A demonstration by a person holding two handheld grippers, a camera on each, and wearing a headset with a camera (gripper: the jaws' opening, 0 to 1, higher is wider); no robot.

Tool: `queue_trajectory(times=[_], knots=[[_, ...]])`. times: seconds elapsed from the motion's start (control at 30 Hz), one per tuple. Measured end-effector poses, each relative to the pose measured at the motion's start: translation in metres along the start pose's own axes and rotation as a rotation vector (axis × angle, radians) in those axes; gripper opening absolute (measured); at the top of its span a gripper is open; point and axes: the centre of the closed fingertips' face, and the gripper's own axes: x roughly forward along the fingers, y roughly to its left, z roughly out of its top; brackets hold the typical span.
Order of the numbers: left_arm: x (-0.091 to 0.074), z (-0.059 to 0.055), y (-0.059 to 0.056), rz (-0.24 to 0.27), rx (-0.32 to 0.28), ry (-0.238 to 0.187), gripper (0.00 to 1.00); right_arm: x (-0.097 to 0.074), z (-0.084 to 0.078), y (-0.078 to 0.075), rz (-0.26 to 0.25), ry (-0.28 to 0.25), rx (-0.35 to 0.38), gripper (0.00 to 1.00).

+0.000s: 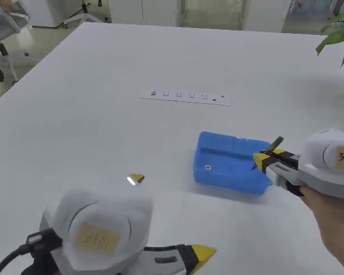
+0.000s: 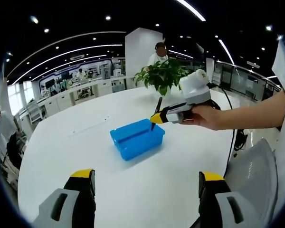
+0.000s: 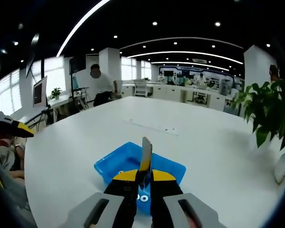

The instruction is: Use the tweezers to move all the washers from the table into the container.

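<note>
Judging from the head view, the task looked at least partly done. One washer (image 1: pixel 207 168) lay inside the blue container (image 1: pixel 229 180), near its left end. I could pick out no washer on the bare white table (image 1: pixel 103 114). A small yellow-and-pale speck (image 1: pixel 136 179) left of the container was too small to identify, so I could not say whether any work was left.

The right gripper (image 1: pixel 264 157) was held at the container's right end, and its jaws were pressed together on the tweezers (image 1: pixel 273 144). In the right gripper view the tweezers stuck out forward between the yellow jaw tips, over the container's interior. In the left gripper view their point dipped toward the container's far rim. Whether the tweezers carried a washer could not be told. The person's hand (image 2: pixel 206 116) gripped that tool from behind.

The left gripper (image 2: pixel 146 175) hung low over the table, well short of the container. Its jaws were spread wide with nothing between them.
</note>
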Motion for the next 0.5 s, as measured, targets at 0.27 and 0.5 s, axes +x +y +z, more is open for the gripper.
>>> queue_trajectory(times=[0.27, 0.5], knots=[[0.011, 0.023, -0.001, -0.064, 0.028, -0.041, 0.63, -0.033, 0.011, 0.037, 0.058, 0.041, -0.292, 0.05], [0.027, 0.037, -0.009, -0.157, 0.104, -0.057, 0.37, -0.042, -0.009, 0.067, 0.119, 0.098, -0.426, 0.05]])
